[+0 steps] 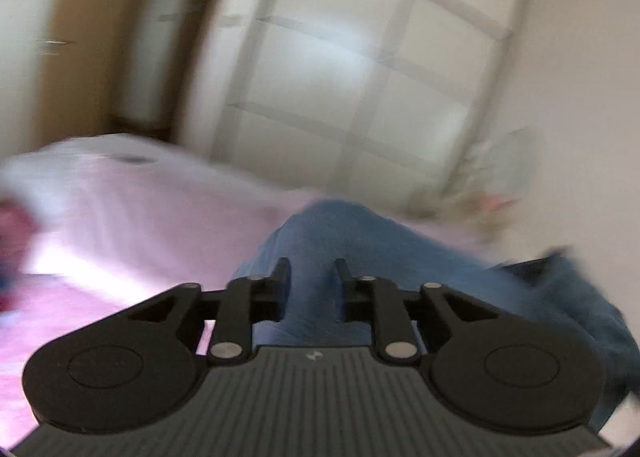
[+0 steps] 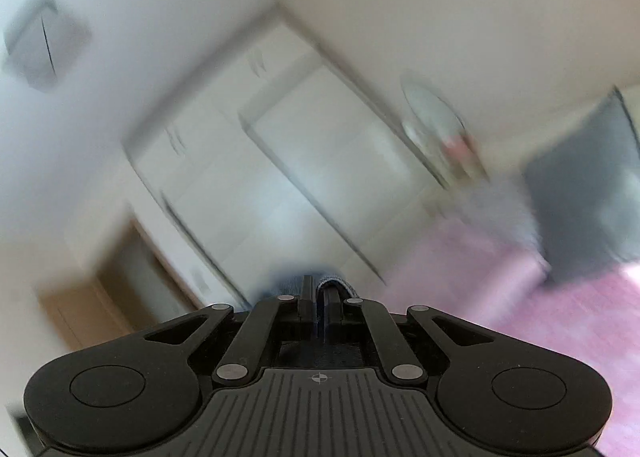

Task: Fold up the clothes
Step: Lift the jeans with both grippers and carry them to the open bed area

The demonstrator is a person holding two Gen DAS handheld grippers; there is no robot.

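The left black plastic tool [image 1: 311,271], its jaws parted, straddles a ridge of blue denim jeans [image 1: 360,241] without visibly pinching it, the heavy cloth draped over a bed's pink cotton sheet [image 1: 132,213]. The right matte black tool [image 2: 317,294] is clenched on a folded edge of the same jeans, before blurred white panelled wardrobe doors [image 2: 256,161].
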